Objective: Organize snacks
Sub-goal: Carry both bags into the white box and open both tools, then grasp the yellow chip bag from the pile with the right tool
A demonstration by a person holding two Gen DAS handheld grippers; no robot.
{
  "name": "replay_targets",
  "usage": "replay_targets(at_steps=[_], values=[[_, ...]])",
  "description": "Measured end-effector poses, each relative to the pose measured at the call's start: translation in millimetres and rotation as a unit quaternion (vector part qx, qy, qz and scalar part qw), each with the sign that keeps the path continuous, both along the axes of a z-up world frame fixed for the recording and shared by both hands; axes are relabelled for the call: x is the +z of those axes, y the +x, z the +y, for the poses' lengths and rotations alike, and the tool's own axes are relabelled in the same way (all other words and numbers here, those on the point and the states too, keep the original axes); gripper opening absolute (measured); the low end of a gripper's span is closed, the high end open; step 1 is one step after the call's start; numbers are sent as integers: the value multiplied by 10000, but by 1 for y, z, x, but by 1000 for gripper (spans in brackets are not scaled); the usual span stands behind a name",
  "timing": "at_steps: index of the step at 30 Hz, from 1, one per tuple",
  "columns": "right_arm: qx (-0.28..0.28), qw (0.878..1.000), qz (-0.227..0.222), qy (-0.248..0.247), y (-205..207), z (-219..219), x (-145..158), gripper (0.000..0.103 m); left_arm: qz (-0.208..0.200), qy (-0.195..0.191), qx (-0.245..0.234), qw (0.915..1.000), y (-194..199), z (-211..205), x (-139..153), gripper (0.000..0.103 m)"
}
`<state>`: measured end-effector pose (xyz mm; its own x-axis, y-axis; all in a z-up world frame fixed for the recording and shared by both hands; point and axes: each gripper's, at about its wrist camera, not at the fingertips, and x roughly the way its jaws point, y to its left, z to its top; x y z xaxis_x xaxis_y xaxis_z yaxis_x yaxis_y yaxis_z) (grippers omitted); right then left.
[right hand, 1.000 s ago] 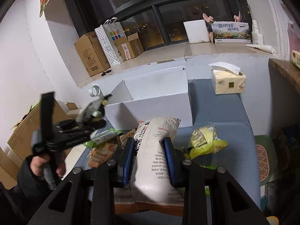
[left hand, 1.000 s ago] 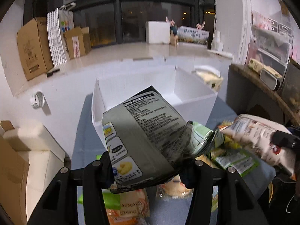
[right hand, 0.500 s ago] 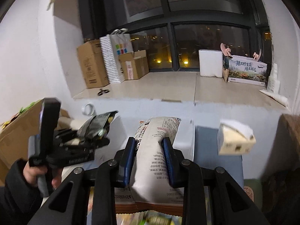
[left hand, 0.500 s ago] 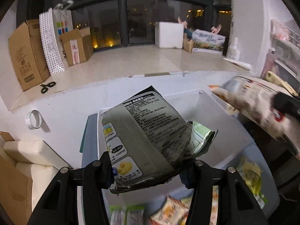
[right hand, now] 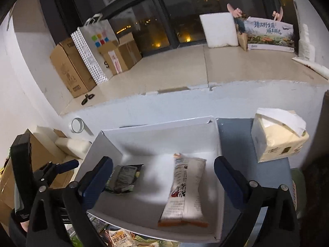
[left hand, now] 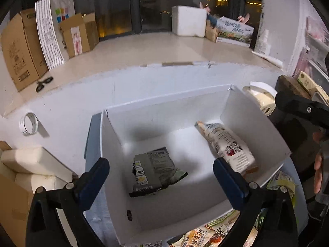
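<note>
A white open box (left hand: 164,100) (right hand: 156,127) stands on the blue-covered table against the ledge. Inside it lie a grey snack bag (left hand: 153,175) (right hand: 123,178) on the left and a long white snack bag (left hand: 226,144) (right hand: 187,187) on the right. My left gripper (left hand: 160,164) hovers above the box's near left part, its jaws opening, with nothing between them. Over the box's right part my right gripper (right hand: 163,162) hangs with its jaws opening, clear of the white bag below. Neither bag is touched.
Several loose snack packs (left hand: 205,236) (right hand: 119,236) lie in front of the box. A tissue pack (right hand: 277,140) sits right of it. A tape roll (left hand: 28,123) hangs on the wall; cardboard boxes (left hand: 18,47) and scissors (left hand: 44,81) are on the ledge.
Both grippers moved forward over the white box and opened. The grey bag left the left gripper and the white bag left the right; both now lie in the box.
</note>
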<state>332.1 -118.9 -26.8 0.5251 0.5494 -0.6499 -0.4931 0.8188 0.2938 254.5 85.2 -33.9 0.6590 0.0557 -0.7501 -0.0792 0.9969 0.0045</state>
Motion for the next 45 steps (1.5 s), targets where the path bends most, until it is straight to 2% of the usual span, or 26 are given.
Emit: replay_targets(at_steps=[6,8,11,13,19,23,27,30,35,39,42,45], values=[[-68,9992,-382,56,-17,-14,20,103,-469,61,-140,9988,-30,-10,22,103],[-11,9984,-572,16,-26,-17,29,103,-507,-9,-265,9984,-44,-16,27,103],[97,9943,-1054,123,-48,-25,42,103,-505,202,-393,9977,-73,-28,35,103],[238,9915,-1256,233,-67,-32,48,103,-533,115,-447,9975,-91,-31,42,103],[797,9915,-937,421,-121,-61,45,103,-825,-193,-686,9940,-160,-31,52,103],[924,9920,-856,110,-171,-81,24,103,-889,-143,-301,9955,-193,-31,40,103],[431,9954,-825,-221,-208,-104,-7,103,-804,-494,-206,9953,-214,-36,19,103],[-29,9976,-609,-322,-222,-124,-30,103,-817,-548,-227,9949,-219,-44,9,103],[-457,9985,-157,-260,-214,-155,-56,103,-785,-418,-312,9955,-218,-58,3,103],[-355,9982,-19,-480,-201,-150,-62,103,-691,-538,-374,9955,-214,-63,-1,103],[-307,9958,-245,-829,-198,-140,-70,103,-647,-540,-393,9957,-214,-65,-4,103],[-280,9943,-366,-966,-187,-133,-73,103,-632,-565,-407,9956,-213,-66,-6,103]])
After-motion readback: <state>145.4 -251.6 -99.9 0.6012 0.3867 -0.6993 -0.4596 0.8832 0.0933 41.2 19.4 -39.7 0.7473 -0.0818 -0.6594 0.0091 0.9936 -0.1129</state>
